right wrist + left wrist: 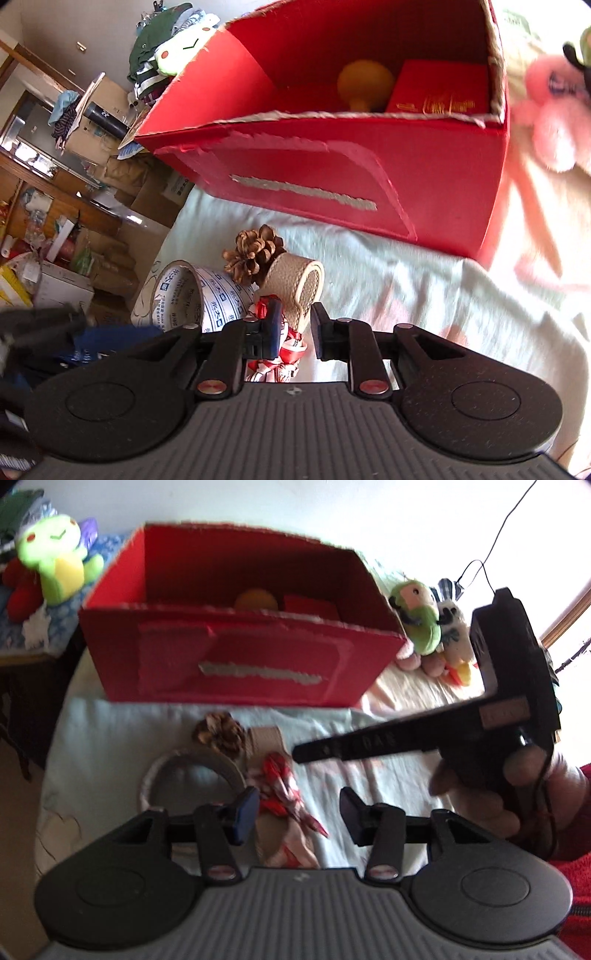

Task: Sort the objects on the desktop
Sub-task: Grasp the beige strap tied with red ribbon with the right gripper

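Your right gripper [293, 330] and left gripper [297, 819], both spread and empty, crowd the red-white cloth bundle [288, 350] near the red box [332, 177], so closing may catch the beige pouch [295, 291] beside it.

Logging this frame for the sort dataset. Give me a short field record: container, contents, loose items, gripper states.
container: red cardboard box, open top, on the pale cloth
in box: yellow rounded object; small red box with gold print
loose in front: brown pine cone, printed tape roll, beige leather loop, red-white patterned cloth piece
left gripper: open, holds nothing
right gripper: open, over the cloth piece
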`<state>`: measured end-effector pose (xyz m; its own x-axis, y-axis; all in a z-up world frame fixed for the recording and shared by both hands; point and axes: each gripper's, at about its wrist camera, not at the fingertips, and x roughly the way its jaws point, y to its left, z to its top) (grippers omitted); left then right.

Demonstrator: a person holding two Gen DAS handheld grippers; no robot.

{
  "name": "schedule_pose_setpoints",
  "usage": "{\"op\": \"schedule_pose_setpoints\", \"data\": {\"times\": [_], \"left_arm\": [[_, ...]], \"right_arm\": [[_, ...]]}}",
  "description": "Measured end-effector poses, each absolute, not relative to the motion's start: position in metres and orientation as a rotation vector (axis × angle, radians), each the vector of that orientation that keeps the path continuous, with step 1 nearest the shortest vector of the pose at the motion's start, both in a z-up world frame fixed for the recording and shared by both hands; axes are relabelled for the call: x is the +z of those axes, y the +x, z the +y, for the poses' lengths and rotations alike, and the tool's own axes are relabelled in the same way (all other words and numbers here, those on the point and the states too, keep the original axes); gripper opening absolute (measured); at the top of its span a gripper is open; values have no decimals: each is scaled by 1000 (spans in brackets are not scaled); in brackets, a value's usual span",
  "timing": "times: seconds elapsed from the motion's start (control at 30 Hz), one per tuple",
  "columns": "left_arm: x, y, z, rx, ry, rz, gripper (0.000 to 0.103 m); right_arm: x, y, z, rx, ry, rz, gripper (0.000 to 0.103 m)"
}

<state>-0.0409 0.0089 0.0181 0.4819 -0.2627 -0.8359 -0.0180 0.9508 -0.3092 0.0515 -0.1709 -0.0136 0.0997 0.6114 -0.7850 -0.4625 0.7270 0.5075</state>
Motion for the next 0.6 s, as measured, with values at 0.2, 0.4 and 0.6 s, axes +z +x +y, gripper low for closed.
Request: {"op": "schedule_pose_setpoints", "data": {"times": [0.2, 0.4, 0.6], "left_arm": [[3, -42, -5, -150, -352, 1133, 55], [-11, -40, -9, -77, -355, 1167, 64], [-30, -31, -11, -14, -365, 1198, 67]], "right_arm": [[-27, 59, -178, 850, 221, 1298, 23], [-26, 58, -171, 904, 195, 1265, 23], [-33, 62, -163, 935, 193, 1236, 23]]}}
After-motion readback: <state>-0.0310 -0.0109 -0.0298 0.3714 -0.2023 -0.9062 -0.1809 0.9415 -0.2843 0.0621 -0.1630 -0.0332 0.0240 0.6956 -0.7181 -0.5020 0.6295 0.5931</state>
